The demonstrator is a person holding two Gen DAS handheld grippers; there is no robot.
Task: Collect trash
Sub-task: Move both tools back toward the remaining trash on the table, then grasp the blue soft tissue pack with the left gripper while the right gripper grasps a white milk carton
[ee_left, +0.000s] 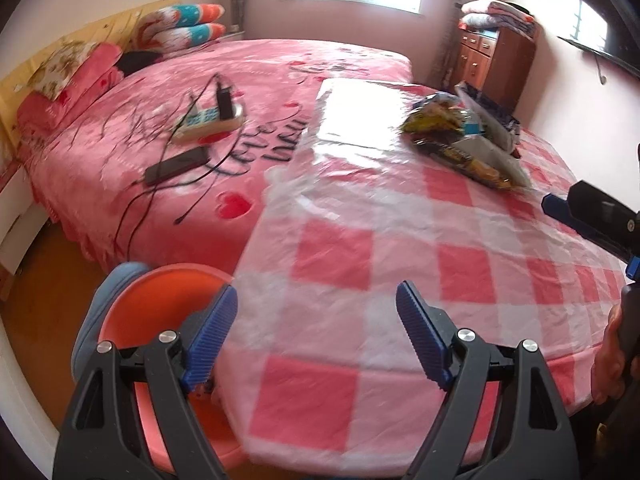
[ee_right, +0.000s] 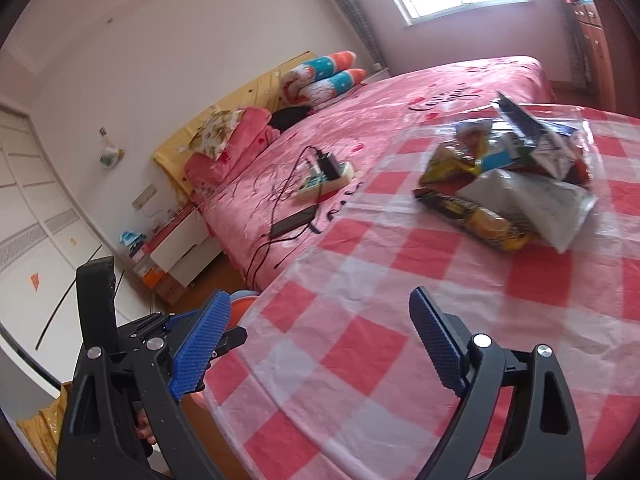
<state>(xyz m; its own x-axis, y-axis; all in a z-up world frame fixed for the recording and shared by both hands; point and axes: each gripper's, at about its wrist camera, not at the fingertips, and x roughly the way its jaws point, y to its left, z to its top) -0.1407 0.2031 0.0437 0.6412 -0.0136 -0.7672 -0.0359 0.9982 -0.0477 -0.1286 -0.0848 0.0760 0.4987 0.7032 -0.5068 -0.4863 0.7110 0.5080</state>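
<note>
Both hand-held grippers are empty: the left hand-held gripper (ee_left: 316,334) has its blue ribbed pads spread wide with only tablecloth showing between them, and the right hand-held gripper (ee_right: 320,338) is spread just as wide and touches nothing. Each hangs over the near edge of the round worktop covered by a pink-and-white checked plastic cloth (ee_left: 360,248), pointing toward the pile of crumpled snack wrappers and torn packets, yellow, black, silver and white (ee_right: 508,184), which lies on the far side of that worktop, well apart from either pair of pads. Beyond the worktop stands a bed with a pink printed cover (ee_left: 160,120), and on it, clear of the wrapper pile, lie a white power strip with a black plug (ee_left: 212,116) and a black slab-shaped device on a cable (ee_left: 176,166); neither reads as trash. Below the worktop's near-left edge sits a round orange plastic basin (ee_left: 160,304), possibly the place for the rubbish, though that is uncertain. The step in hand looks like the approach, with nothing yet collected. Next, one hand-held gripper needs to travel across the cloth to the pile, settle its pads on either side of a single wrapper, and close gently, since thin foil will crumple and slip.
</note>
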